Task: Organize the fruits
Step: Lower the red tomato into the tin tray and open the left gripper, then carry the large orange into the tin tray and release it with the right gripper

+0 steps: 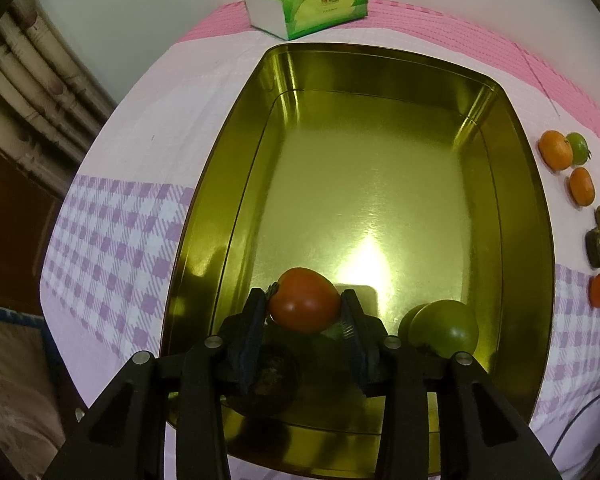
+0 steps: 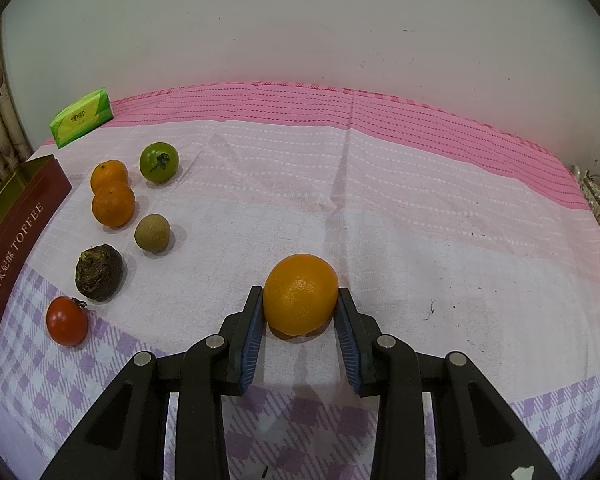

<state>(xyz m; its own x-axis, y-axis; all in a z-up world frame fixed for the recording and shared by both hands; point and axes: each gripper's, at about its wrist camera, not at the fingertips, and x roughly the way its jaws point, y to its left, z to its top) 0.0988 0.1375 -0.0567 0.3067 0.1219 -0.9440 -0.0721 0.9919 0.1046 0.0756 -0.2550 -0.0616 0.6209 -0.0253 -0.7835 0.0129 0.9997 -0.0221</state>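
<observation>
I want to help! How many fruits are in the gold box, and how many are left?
One green tomato lies in the gold tin. The left tool holds a red tomato over it; the right tool grips an orange. Six fruits wait on the cloth.

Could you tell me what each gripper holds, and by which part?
Left gripper: red tomato, fingers on its sides. Right gripper: orange, likewise by its sides.

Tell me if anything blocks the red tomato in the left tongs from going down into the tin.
Nothing visible does. The red tomato hangs over bare floor of the gold tin; the green tomato sits off to its right.
</observation>
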